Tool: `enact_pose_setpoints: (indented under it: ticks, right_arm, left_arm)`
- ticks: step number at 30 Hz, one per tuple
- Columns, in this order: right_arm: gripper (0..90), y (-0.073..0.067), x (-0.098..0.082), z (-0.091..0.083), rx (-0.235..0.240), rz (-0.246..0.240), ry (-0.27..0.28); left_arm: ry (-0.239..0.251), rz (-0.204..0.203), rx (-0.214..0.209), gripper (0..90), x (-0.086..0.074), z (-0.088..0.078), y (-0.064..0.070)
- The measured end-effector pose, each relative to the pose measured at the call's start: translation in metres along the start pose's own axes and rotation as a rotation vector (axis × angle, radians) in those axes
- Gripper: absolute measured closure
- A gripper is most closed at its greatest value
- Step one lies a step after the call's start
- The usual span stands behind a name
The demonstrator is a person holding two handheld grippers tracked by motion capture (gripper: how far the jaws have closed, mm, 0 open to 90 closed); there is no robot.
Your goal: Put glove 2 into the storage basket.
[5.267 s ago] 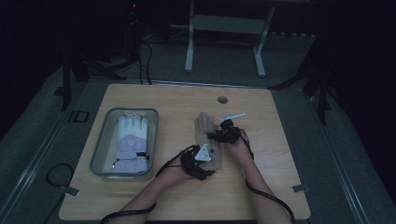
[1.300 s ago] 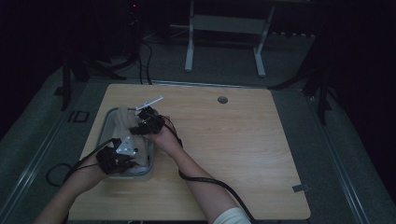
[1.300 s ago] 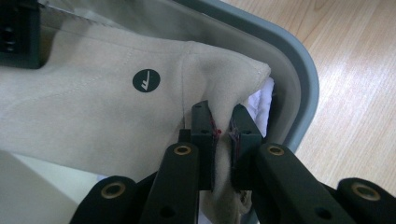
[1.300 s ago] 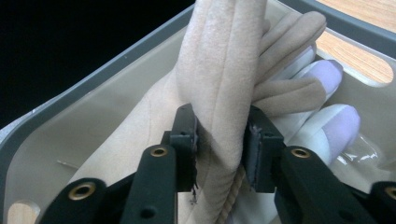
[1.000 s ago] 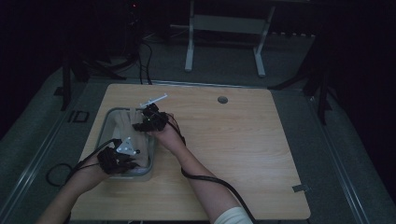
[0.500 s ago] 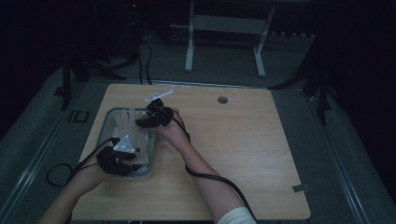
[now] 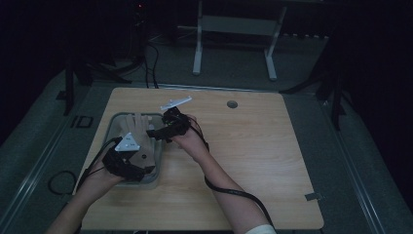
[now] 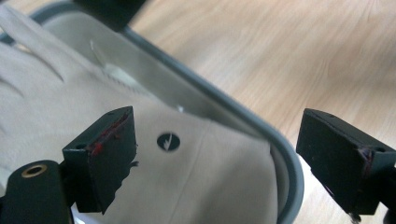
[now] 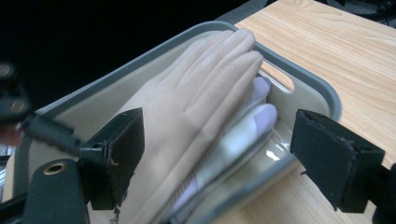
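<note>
High view showed the wooden table (image 7: 253, 161) with the grey bin (image 7: 158, 168) at its left; both hands held their tools over it. Right gripper view showed the beige glove (image 9: 187, 126) lying in the bin atop pale ones. Left claw (image 8: 233, 154) and right claw (image 9: 233, 158) had just been opening, released, nothing between them.

A light wooden table (image 7: 253, 161) stands on a grey floor mat (image 7: 39, 146). A small round grommet hole (image 7: 232, 104) sits near the table's far edge. Beyond it stands a white metal stand (image 7: 234, 29) with two legs, and black cables (image 7: 146, 58) trail across the floor at far left.
</note>
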State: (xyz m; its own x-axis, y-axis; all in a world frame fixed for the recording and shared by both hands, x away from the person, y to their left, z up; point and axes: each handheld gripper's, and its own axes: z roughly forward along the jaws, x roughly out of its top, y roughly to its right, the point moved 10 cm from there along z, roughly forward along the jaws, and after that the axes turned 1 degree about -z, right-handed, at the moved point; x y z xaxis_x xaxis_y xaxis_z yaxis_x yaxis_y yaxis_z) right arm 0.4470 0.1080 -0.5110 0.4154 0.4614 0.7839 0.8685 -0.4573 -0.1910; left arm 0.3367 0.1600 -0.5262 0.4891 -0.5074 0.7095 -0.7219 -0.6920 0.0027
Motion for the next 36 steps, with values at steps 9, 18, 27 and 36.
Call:
enact_pose_setpoints:
  ticks: [9,18,27,36]
  right_arm:
    - [17.4,0.009,-0.030,-0.034,-0.031,-0.047,-0.005]
    - [17.4,0.019,-0.066,-0.049,-0.034,-0.037,-0.032]
    - [17.7,0.028,-0.092,-0.060,-0.043,-0.028,-0.031]
    - [17.7,0.043,-0.126,-0.079,-0.073,-0.038,-0.030]
  left_arm:
    - [0.053,0.013,-0.006,12.8,0.012,0.010,0.021]
    - [0.054,0.110,-0.078,12.8,0.018,0.028,0.064]
    - [0.028,0.202,-0.184,12.9,0.012,0.054,0.111]
    - [-0.011,0.240,-0.269,12.9,0.000,0.082,0.135]
